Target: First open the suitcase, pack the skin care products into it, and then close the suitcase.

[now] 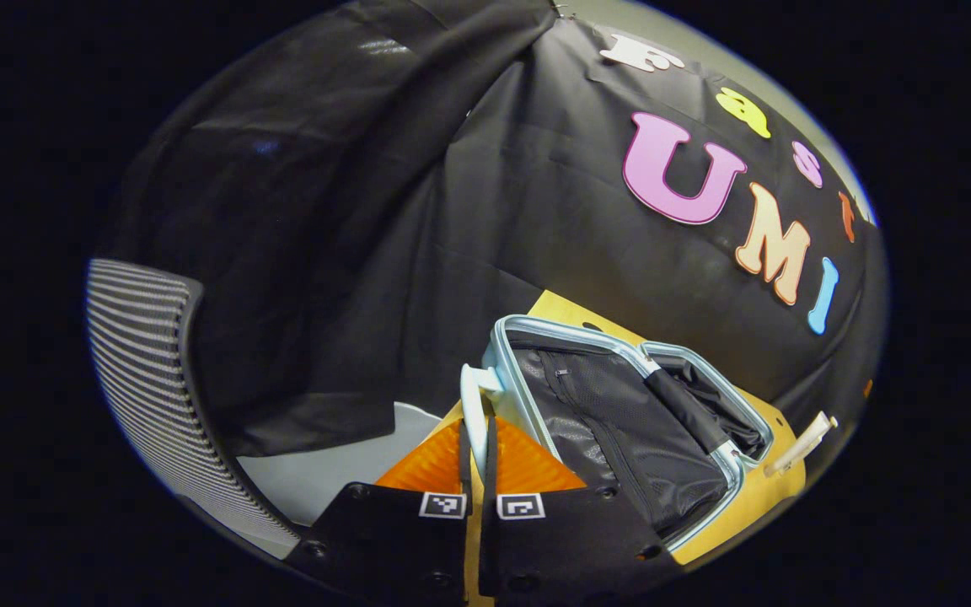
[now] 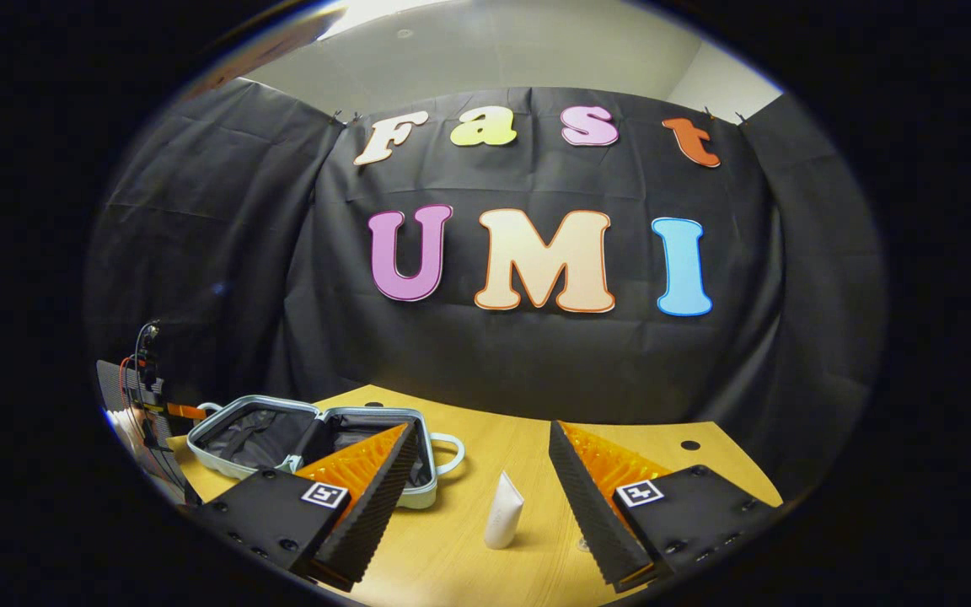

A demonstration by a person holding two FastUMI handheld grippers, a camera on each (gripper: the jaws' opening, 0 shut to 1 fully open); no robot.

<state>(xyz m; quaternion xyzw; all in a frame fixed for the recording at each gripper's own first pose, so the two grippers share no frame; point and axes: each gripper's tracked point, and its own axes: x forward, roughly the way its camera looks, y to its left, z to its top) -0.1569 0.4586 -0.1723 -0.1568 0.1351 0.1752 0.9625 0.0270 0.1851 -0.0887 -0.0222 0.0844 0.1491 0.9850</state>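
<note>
The pale blue suitcase (image 1: pixel 620 421) lies open on the yellow table (image 1: pixel 755 497), its black lining showing in both halves. My left gripper (image 1: pixel 477 421) is shut on the suitcase's pale side handle (image 1: pixel 470 396), which runs between the two fingers. In the right gripper view the same suitcase (image 2: pixel 249 434) sits at the left, with the left gripper (image 2: pixel 167 411) at its far handle. A white skin care tube (image 2: pixel 502 510) lies on the table between the spread fingers of my open right gripper (image 2: pixel 481 430), not touched by them. The tube (image 1: pixel 797 445) lies beyond the case.
A mesh-back chair (image 1: pixel 140 362) stands to the left of the table. A second loop handle (image 2: pixel 450 453) sticks out of the suitcase toward the tube. A round cable hole (image 2: pixel 689 444) sits in the table at the back right. Black cloth walls close the booth.
</note>
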